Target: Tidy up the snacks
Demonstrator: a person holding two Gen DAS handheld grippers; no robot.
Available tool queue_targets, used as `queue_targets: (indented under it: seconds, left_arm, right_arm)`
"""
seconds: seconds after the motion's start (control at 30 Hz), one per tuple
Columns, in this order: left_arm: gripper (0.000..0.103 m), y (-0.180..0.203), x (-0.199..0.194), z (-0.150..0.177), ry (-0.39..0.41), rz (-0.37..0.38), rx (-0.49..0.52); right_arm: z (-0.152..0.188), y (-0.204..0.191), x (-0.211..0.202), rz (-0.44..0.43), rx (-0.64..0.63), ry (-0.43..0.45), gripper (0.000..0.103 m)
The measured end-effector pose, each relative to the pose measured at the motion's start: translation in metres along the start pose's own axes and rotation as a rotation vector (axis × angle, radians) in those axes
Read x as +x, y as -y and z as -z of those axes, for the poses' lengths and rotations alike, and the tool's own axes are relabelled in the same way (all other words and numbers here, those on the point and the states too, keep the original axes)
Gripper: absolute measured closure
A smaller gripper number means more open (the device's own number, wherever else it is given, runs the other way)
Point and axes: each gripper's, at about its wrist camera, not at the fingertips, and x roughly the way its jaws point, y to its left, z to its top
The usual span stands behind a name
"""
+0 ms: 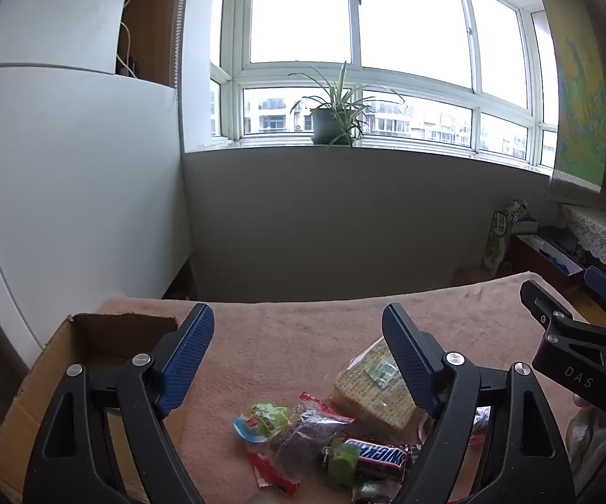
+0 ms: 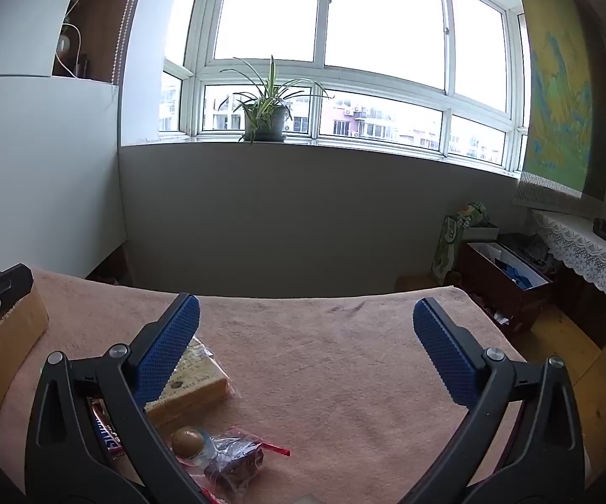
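A pile of snacks lies on the pink-towelled table (image 1: 294, 336): a Snickers bar (image 1: 380, 455), a wrapped wafer block (image 1: 376, 390), a green-and-white packet (image 1: 263, 420), a clear bag of dark fruit (image 1: 303, 437). An open cardboard box (image 1: 93, 336) stands at the left. My left gripper (image 1: 299, 357) is open and empty above the pile. My right gripper (image 2: 307, 348) is open and empty; the wafer block (image 2: 194, 382), a brown ball snack (image 2: 186, 440) and the dark-fruit bag (image 2: 236, 462) lie by its left finger.
A window sill with a potted plant (image 1: 332, 119) is behind the table. A white cabinet (image 1: 72, 168) stands left. Boxes and a lace-covered shelf (image 2: 580, 243) are at the right. The table's far edge (image 2: 303, 294) is near.
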Motion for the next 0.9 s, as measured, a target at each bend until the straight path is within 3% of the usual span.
queue_targets:
  seconds: [0.9]
  left_arm:
    - [0.021,0.0011,-0.001,-0.0018,-0.009,0.007,0.005]
  right_arm:
    - [0.0006,0.0012,0.002,-0.035,0.021,-0.009,0.0]
